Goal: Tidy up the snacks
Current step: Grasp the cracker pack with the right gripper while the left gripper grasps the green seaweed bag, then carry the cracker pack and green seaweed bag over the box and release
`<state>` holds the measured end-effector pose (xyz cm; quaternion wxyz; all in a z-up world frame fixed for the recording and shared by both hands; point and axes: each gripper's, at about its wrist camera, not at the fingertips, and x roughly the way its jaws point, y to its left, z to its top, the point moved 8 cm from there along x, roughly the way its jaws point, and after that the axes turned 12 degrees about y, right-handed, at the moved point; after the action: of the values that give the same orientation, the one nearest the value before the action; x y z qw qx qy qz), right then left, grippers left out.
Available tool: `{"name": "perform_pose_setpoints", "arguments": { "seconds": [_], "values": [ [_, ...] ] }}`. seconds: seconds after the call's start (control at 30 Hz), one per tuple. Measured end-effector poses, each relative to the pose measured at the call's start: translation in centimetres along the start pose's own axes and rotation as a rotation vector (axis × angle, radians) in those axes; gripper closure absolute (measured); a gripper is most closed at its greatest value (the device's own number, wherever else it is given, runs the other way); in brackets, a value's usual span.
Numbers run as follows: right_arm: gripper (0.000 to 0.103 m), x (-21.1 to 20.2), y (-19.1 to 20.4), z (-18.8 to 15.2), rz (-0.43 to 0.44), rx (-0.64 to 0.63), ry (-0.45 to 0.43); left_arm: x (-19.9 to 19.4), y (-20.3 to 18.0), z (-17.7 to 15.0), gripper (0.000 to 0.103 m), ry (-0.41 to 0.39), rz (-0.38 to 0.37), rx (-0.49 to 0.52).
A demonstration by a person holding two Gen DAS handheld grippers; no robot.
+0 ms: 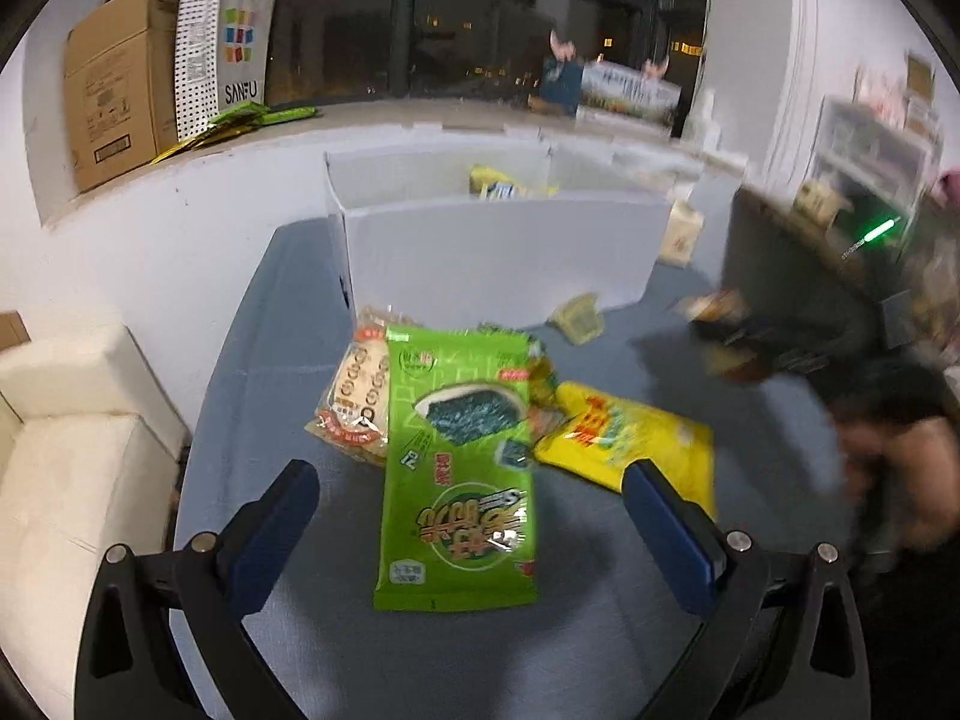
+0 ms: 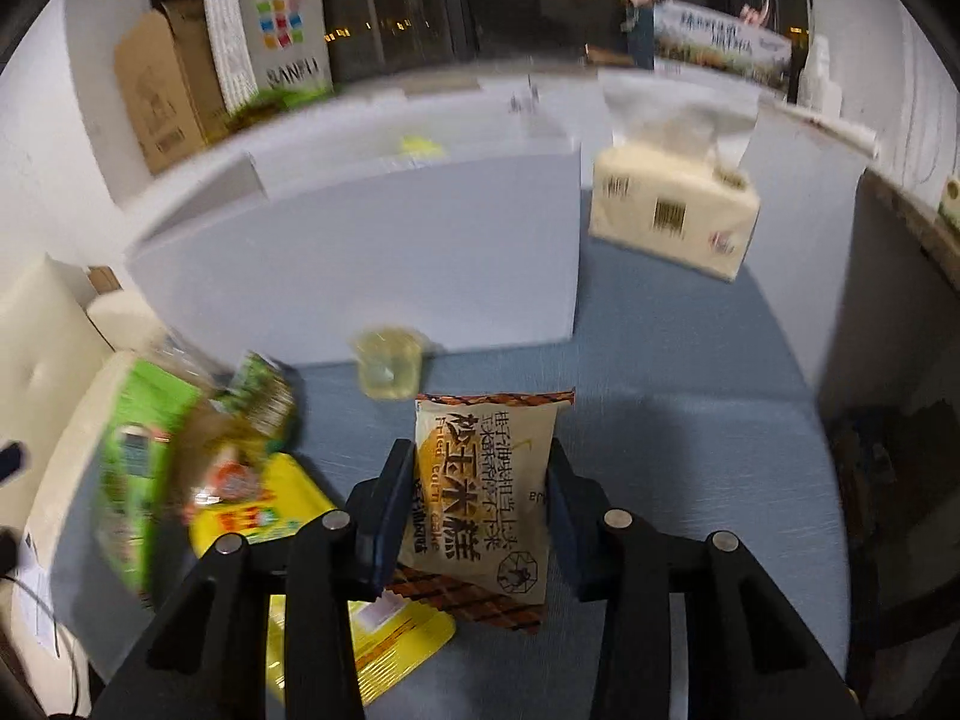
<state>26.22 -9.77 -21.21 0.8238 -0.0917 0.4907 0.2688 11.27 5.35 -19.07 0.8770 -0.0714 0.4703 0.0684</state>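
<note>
In the left wrist view my left gripper (image 1: pixel 471 495) is open and empty above a green seaweed snack packet (image 1: pixel 459 468) lying on the blue table. Beside it lie a cracker packet (image 1: pixel 357 396) and a yellow packet (image 1: pixel 636 438). A white box (image 1: pixel 498 246) behind holds a yellow snack (image 1: pixel 501 183). My right gripper (image 2: pixel 480 468) is shut on a beige fried corn cake packet (image 2: pixel 480 498) and holds it above the table, in front of the white box (image 2: pixel 372 258). The right gripper also shows blurred at the right of the left wrist view (image 1: pixel 738 336).
A small clear yellowish packet (image 2: pixel 387 369) lies by the box front. A tissue pack (image 2: pixel 675 210) stands right of the box. Green packets (image 2: pixel 150 450) and the yellow packet (image 2: pixel 282 516) lie left. A cardboard carton (image 1: pixel 114 84) and paper bag (image 1: pixel 231 42) stand on the sill.
</note>
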Motion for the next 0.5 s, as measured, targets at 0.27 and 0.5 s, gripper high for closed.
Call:
{"name": "perform_pose_setpoints", "arguments": {
  "seconds": [0.27, 0.5],
  "values": [
    [0.058, -4.8, 1.6, -0.9, 0.031, -0.05, -0.088, 4.8, -0.2, 0.0, 0.0, 0.067, 0.042, 0.034],
    [0.058, -5.3, 2.2, -1.1, 0.07, -0.059, -0.107, 6.1, 0.9, -0.5, 0.033, 0.099, -0.026, -0.006]
  ]
}}
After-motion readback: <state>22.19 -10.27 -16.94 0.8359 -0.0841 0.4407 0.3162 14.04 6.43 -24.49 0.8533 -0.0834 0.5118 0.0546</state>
